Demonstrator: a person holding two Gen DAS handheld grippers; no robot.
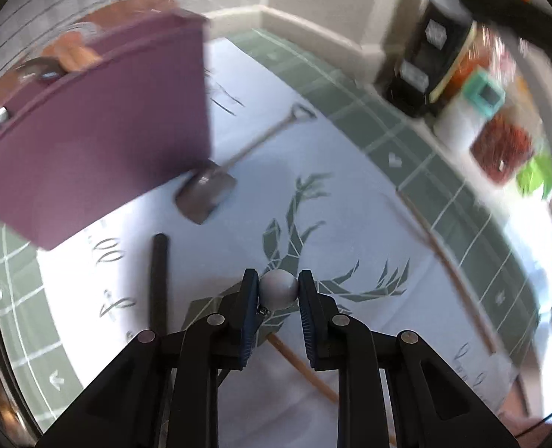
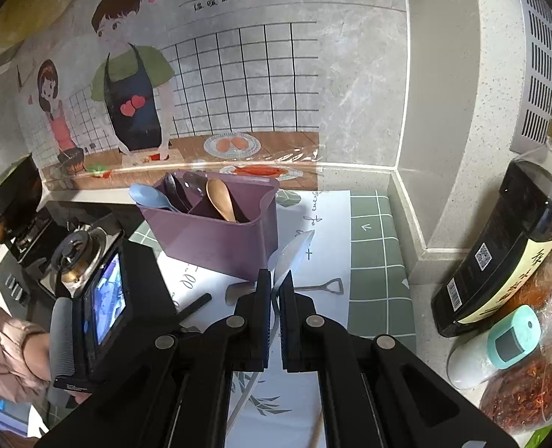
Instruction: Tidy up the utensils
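Both pairs of fingers are loaded: my left gripper (image 1: pixel 278 295) pinches a grey ball-shaped utensil end (image 1: pixel 278 293) above the bench (image 1: pixel 350 194); my right gripper (image 2: pixel 274 291) clamps a pale spoon (image 2: pixel 292 252) by its thin, stiff handle, bowl aimed at the purple holder (image 2: pixel 216 239). I judge it light and slick, best held mid-handle. Inside the divided holder stand a blue spoon (image 2: pixel 145 195), dark spoons (image 2: pixel 177 190) and a wooden spoon (image 2: pixel 220 196). A shovel-shaped spoon (image 1: pixel 216 183) lies beside it.
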